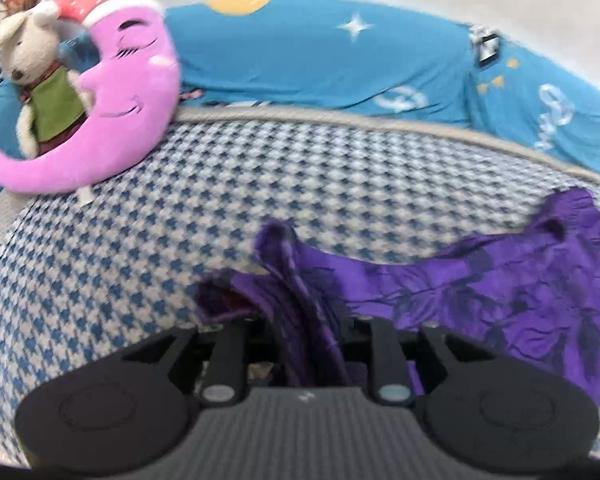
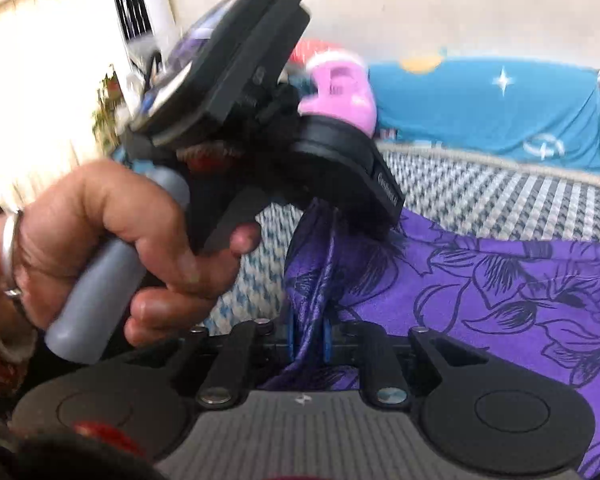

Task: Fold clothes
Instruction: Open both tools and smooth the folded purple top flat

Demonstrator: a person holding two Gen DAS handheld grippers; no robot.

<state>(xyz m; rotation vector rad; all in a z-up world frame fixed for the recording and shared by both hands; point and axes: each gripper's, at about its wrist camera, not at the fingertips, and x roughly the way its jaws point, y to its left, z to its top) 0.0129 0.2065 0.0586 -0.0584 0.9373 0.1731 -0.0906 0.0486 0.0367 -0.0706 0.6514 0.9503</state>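
Observation:
A purple garment point(image 1: 500, 292) with a dark flower print lies spread to the right on a blue-and-white houndstooth mattress point(image 1: 140, 260). My left gripper point(image 1: 308, 340) is shut on a bunched edge of it, and the cloth hides the fingers. In the right wrist view the same garment point(image 2: 500, 280) stretches off to the right. My right gripper point(image 2: 309, 336) is shut on a gathered fold, its blue fingertips point(image 2: 290, 336) pinching the cloth. Just ahead and higher, the left gripper point(image 2: 332, 216) holds a neighbouring bunch, lifted off the mattress. A person's hand point(image 2: 100, 232) holds its grey handle.
A pink moon plush point(image 1: 132, 92) and a rabbit toy point(image 1: 40, 92) lean at the mattress's far left corner. A blue star-print sheet point(image 1: 320, 52) covers the raised back edge. Bare mattress lies to the left of the garment.

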